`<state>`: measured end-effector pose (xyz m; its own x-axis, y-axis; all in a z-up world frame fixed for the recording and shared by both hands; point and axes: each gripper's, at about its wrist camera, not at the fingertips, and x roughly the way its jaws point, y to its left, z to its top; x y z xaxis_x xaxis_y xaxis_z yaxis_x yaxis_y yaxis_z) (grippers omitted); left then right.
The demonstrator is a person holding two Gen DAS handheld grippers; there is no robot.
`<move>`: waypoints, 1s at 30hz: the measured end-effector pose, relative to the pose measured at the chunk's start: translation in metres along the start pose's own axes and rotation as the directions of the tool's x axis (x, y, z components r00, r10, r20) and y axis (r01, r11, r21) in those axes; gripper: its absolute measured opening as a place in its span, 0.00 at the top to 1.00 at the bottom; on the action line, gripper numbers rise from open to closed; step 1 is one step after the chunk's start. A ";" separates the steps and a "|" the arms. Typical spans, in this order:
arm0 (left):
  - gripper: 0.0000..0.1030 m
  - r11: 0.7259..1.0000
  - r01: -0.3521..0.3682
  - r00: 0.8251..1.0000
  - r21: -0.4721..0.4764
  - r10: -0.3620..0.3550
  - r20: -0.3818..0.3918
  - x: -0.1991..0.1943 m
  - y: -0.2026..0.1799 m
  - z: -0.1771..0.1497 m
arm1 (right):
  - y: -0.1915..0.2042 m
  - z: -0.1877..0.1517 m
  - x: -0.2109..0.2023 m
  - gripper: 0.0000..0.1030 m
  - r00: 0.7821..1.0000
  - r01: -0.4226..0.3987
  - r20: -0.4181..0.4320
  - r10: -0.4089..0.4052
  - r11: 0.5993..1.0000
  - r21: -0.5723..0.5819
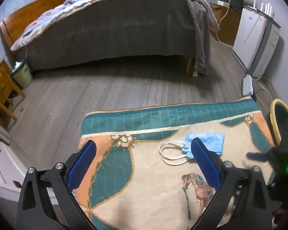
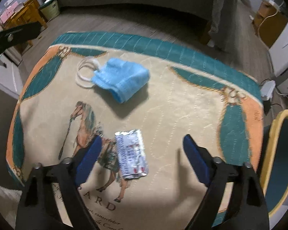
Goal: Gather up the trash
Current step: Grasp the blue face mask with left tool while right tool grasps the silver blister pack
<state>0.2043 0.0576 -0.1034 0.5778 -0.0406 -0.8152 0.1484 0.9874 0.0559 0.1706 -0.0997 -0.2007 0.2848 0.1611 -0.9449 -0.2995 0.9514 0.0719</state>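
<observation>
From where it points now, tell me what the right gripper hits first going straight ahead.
Probably the foil blister pack, lying flat on the quilted mat between the open right gripper fingers. Depth is hard to judge.

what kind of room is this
Most likely a bedroom: a bed with a quilt, a wooden nightstand beside it, and a horse-print mat on the floor.

Count of things on the bench

One blue face mask (image 2: 121, 80), one foil blister pack (image 2: 131, 154), one yellow-rimmed bin (image 2: 278, 164) at the right, and two tongs, left (image 1: 143, 162) and right (image 2: 142, 158).
</observation>
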 end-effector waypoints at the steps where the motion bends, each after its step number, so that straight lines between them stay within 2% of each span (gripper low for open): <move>1: 0.05 1.000 0.011 1.000 -0.008 -0.011 -0.009 0.003 -0.001 0.000 | 0.001 0.000 0.003 0.32 1.000 -0.012 -0.014 0.012 1.000 -0.005; 2: 0.05 1.000 0.020 1.000 -0.013 -0.020 -0.015 0.005 -0.003 0.001 | 0.002 0.000 0.007 0.43 0.999 -0.025 -0.033 0.025 1.000 -0.007; 4: 0.05 0.999 0.032 0.999 -0.017 -0.033 -0.026 0.010 -0.007 0.001 | 0.001 -0.003 0.012 0.52 0.997 -0.043 -0.060 0.043 0.999 -0.003; 6: 0.05 0.999 0.044 0.998 -0.013 -0.044 -0.040 0.015 -0.012 0.000 | -0.002 0.000 0.011 0.71 0.998 -0.032 -0.058 0.031 0.999 -0.013; 9: 0.05 0.998 0.065 0.996 0.006 -0.065 -0.061 0.024 -0.022 -0.001 | -0.024 0.007 0.006 0.70 0.998 -0.035 -0.051 0.038 0.998 0.057; 14: 0.06 0.992 0.114 0.989 0.056 -0.108 -0.097 0.039 -0.047 -0.004 | -0.063 0.018 -0.003 0.70 0.999 0.029 -0.021 -0.026 0.988 0.149; 17: 0.07 0.983 0.148 0.983 0.108 -0.134 -0.122 0.048 -0.067 -0.008 | -0.083 0.022 -0.007 0.70 0.997 0.071 -0.014 -0.070 0.980 0.186; 22: 0.09 0.959 0.167 0.979 0.228 -0.135 -0.151 0.062 -0.104 -0.018 | -0.106 0.022 -0.012 0.70 0.998 0.058 -0.003 -0.059 0.960 0.275; 24: 0.17 0.950 0.171 0.979 0.260 -0.134 -0.155 0.065 -0.115 -0.019 | -0.113 0.025 -0.016 0.70 0.998 0.052 0.009 -0.057 0.956 0.287; 26: 0.36 0.947 0.192 0.972 0.256 -0.148 -0.182 0.069 -0.120 -0.019 | -0.113 0.025 -0.021 0.70 0.998 0.047 0.020 -0.055 0.956 0.289; 27: 0.42 0.947 0.195 0.970 0.256 -0.148 -0.192 0.071 -0.122 -0.019 | -0.113 0.025 -0.023 0.70 0.998 0.045 0.025 -0.054 0.957 0.286; 28: 0.60 0.945 0.198 0.969 0.260 -0.149 -0.198 0.072 -0.124 -0.019 | -0.114 0.023 -0.026 0.70 0.998 0.043 0.029 -0.054 0.958 0.285; 29: 0.71 0.943 0.199 0.968 0.265 -0.148 -0.201 0.072 -0.126 -0.019 | -0.115 0.022 -0.030 0.70 0.998 0.042 0.035 -0.054 0.957 0.286; 30: 0.71 0.943 0.198 0.970 0.267 -0.149 -0.194 0.069 -0.127 -0.018 | -0.115 0.021 -0.033 0.70 0.998 0.040 0.040 -0.054 0.957 0.289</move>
<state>0.2107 -0.0674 -0.1776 0.3823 -0.1563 -0.9107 0.4683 0.8824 0.0452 0.2145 -0.2092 -0.1714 0.3370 0.1197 -0.9339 -0.0122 0.9924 0.1228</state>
